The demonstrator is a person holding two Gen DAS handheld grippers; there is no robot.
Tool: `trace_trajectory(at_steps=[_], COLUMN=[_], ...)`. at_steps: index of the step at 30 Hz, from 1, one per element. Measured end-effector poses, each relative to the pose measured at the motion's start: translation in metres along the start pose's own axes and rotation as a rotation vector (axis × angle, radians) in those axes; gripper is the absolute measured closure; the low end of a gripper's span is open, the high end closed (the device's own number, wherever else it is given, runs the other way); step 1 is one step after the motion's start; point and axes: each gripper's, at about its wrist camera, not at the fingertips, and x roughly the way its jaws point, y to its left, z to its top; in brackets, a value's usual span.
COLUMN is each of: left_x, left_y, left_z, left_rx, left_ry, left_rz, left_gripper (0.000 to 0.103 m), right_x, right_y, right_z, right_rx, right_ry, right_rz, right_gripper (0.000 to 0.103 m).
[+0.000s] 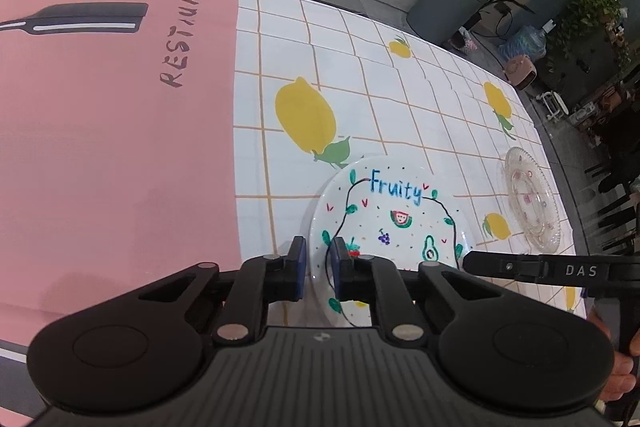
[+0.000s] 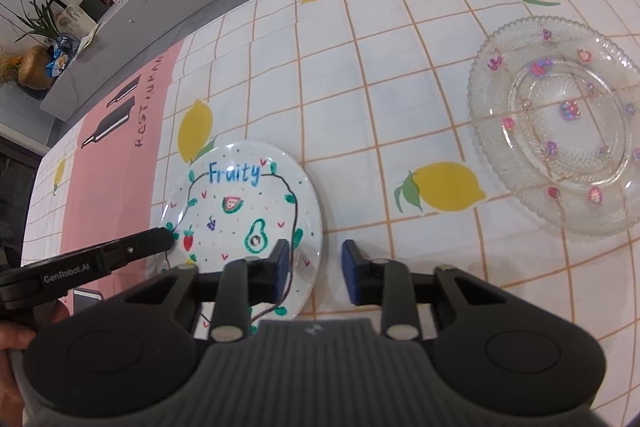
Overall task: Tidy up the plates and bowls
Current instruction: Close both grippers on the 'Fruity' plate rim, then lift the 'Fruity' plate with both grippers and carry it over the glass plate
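White "Fruity" plate (image 2: pixel 244 211), fruit drawings.

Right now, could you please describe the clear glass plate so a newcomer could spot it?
On the lemon-print tablecloth, look right of the white "Fruity" plate. The round clear glass plate lies flat there, alone in being see-through, with a beaded rim and small pink flowers.

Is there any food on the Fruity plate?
No, it's empty. The Fruity plate shows only painted fruit drawings; its whole face is bare, lying flat on the lemon tablecloth.
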Motion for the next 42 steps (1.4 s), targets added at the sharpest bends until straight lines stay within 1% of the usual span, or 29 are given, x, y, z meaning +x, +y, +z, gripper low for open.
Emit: trace_trajectory(at_steps=[3,4,6,9,12,14,19,24,31,37,42], left_x=[0.001,0.001,0.001,0.001,-0.005,-0.007,-0.013,-0.027,-0.057,-0.08,-0.096], left_y=[-0.003,-0.005,-0.007,-0.01,-0.012,-0.012,-0.01,-0.018,-0.041,-0.07,-0.092], left_z=[0.0,0.001,0.002,0.003,0.003,0.003,0.0,0.001,-0.004,-0.018,-0.032], left_rx=[0.001,0.005,0.011,0.014,0.012,0.01,-0.007,0.008,0.007,0.011,-0.004], left_ry=[0.001,0.005,0.01,0.013,-0.012,-0.008,-0.011,-0.033,-0.08,-0.083,-0.081], left_rz=[0.013,0.019,0.031,0.047,0.052,0.061,0.052,0.055,0.05,0.058,0.064], left_gripper=[0.089,0.089,0.089,0.09,0.091,0.091,0.091,0.091,0.091,0.091,0.091], right_x=[0.001,0.002,0.002,0.001,0.0,-0.001,-0.005,-0.015,-0.046,-0.082,-0.113], right_y=[-0.003,-0.003,-0.004,-0.003,-0.005,-0.004,0.001,0.004,0.004,0.002,-0.002], right_z=[-0.002,-0.003,-0.005,-0.005,-0.005,-0.005,-0.005,-0.005,-0.008,-0.02,-0.038], right_rx=[0.029,0.041,0.057,0.059,0.087,0.085,0.066,0.061,0.059,0.058,0.049], right_ry=[-0.001,0.0,-0.012,-0.015,-0.009,-0.007,-0.002,-0.013,-0.044,-0.08,-0.106], right_rz=[0.025,0.035,0.033,0.028,0.031,0.036,0.03,0.046,0.072,0.078,0.08], right_gripper=[0.089,0.089,0.093,0.094,0.094,0.094,0.094,0.094,0.094,0.094,0.094])
